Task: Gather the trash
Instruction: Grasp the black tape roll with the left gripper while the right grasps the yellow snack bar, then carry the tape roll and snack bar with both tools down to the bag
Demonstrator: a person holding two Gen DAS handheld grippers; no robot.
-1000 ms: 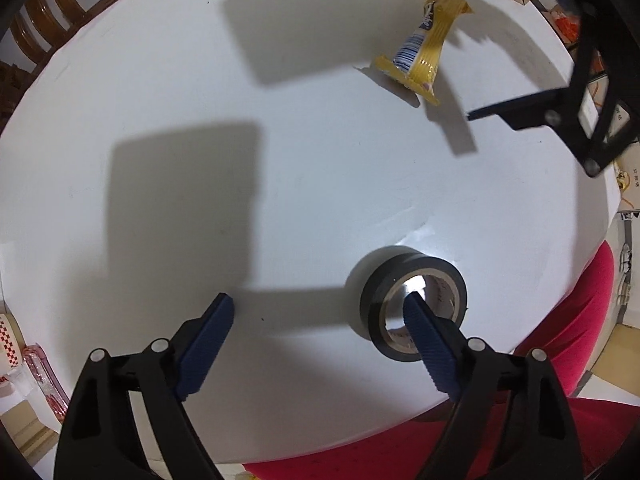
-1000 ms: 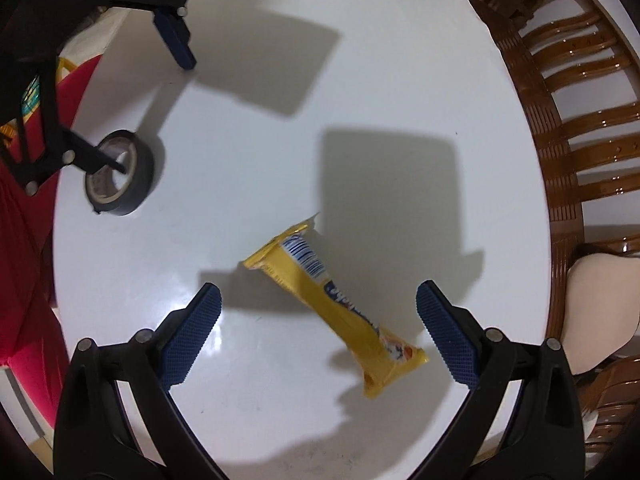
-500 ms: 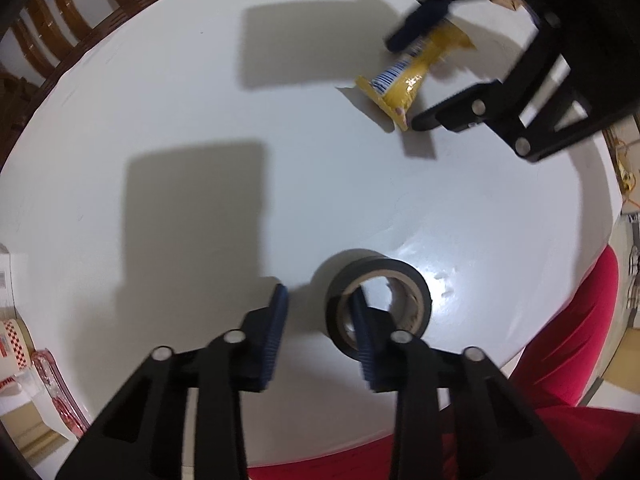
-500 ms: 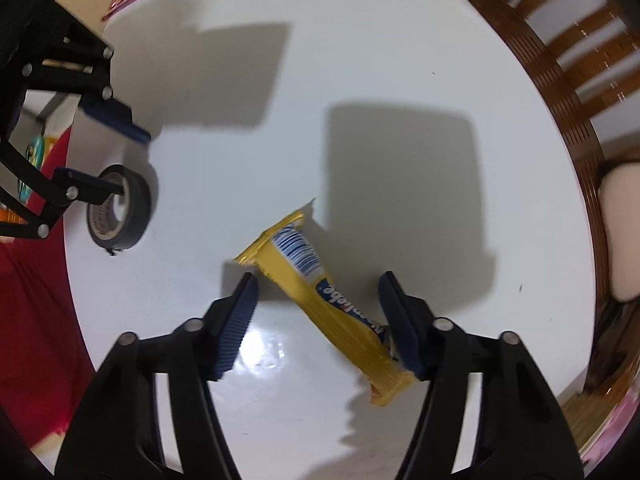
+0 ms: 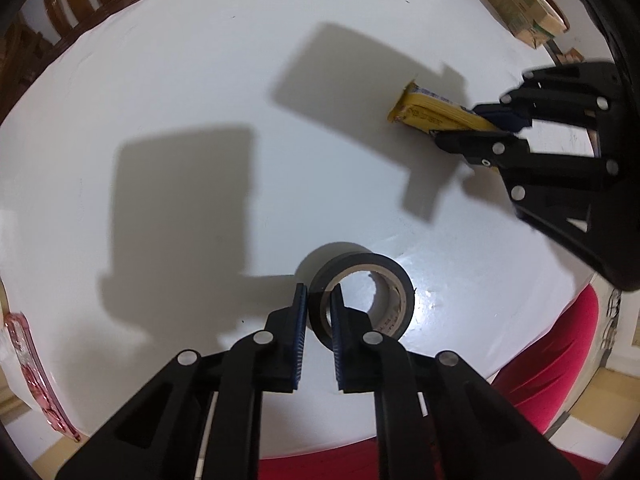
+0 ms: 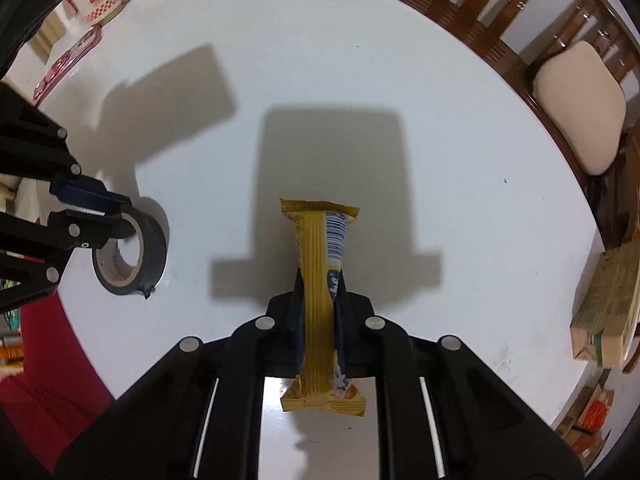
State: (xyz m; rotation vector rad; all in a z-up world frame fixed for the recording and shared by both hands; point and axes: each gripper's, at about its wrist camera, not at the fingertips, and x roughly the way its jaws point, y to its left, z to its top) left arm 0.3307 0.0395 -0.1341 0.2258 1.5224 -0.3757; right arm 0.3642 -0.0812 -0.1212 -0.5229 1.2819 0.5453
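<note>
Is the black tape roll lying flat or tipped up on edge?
Tipped up: the black tape roll stands on its rim, its wall pinched by the left hand-held gripper.

Wrapper (image 6: 318, 300) mid-section hidden between right gripper (image 6: 319, 280) jaws; printed text too distorted to read. In left wrist view, wrapper (image 5: 432, 114) far end covered by the right gripper (image 5: 496, 126), which is motion-blurred. Tape roll (image 5: 362, 298) near wall hidden between left gripper (image 5: 319, 296) jaws; core print too small to read. In right wrist view, tape roll (image 6: 130, 250) partly behind left gripper (image 6: 106, 210). Cardboard box (image 5: 520, 12) cut by frame top, label illegible. Pink tray (image 5: 36, 380) cut at left edge. Chair (image 6: 576, 108) cut off by fisheye rim. Tabletop (image 5: 200, 80) near edge hidden under gripper bodies.
</note>
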